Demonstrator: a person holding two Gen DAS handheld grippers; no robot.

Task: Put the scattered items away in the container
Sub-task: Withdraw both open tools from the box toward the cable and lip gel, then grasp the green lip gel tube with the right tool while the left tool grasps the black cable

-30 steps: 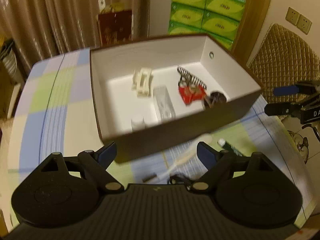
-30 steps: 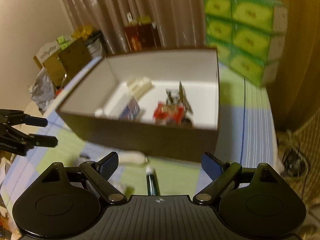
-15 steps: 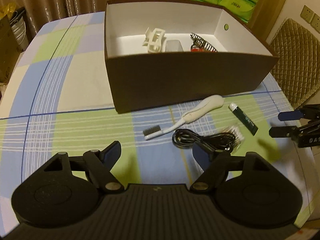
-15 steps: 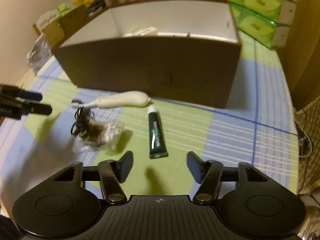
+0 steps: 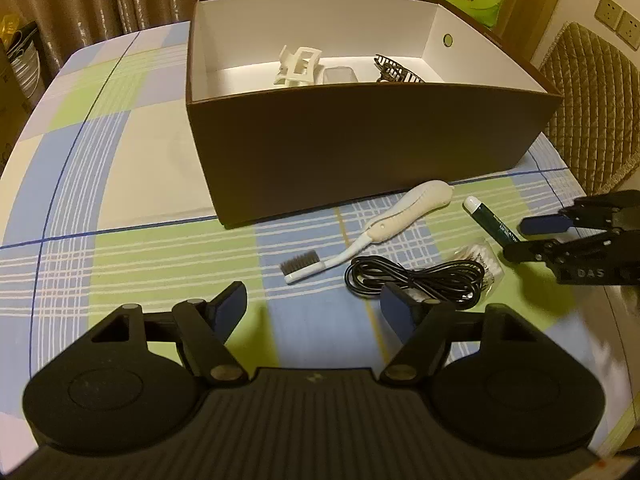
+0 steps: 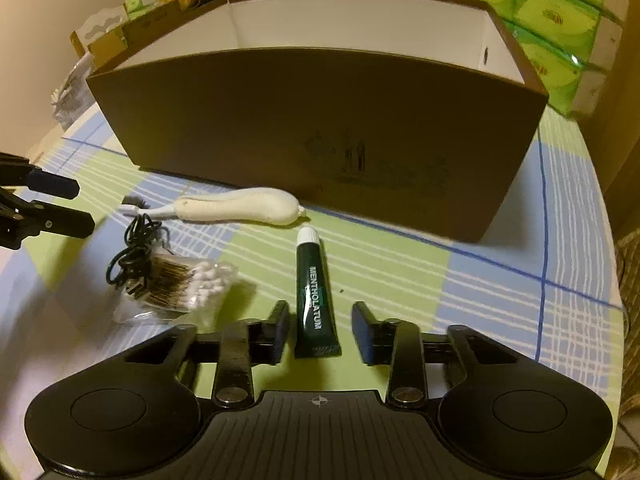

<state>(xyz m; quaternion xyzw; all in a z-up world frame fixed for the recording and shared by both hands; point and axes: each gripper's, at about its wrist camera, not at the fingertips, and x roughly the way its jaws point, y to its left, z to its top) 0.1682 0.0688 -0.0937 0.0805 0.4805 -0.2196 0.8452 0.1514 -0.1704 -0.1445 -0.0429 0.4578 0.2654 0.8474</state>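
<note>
A brown box (image 5: 360, 148) with a white inside stands on the checked tablecloth; it also shows in the right wrist view (image 6: 312, 128). A white hair clip (image 5: 298, 66) and a dark comb clip (image 5: 394, 70) lie inside. In front lie a white toothbrush (image 5: 384, 224), a coiled black cable (image 5: 416, 280), a bag of cotton swabs (image 6: 188, 284) and a dark green Mentholatum tube (image 6: 314, 300). My right gripper (image 6: 320, 330) is open with its jaws either side of the tube's rear end, not touching. My left gripper (image 5: 312, 308) is open and empty, just short of the cable.
Green tissue packs (image 6: 556, 20) are stacked behind the box at the right. A quilted chair (image 5: 592, 112) stands beyond the table's right edge. Curtains and cardboard boxes (image 6: 116, 36) fill the background at the left.
Both grippers have dropped from above the box to the table in front of it. The right gripper has narrowed and moved forward around the green tube.
</note>
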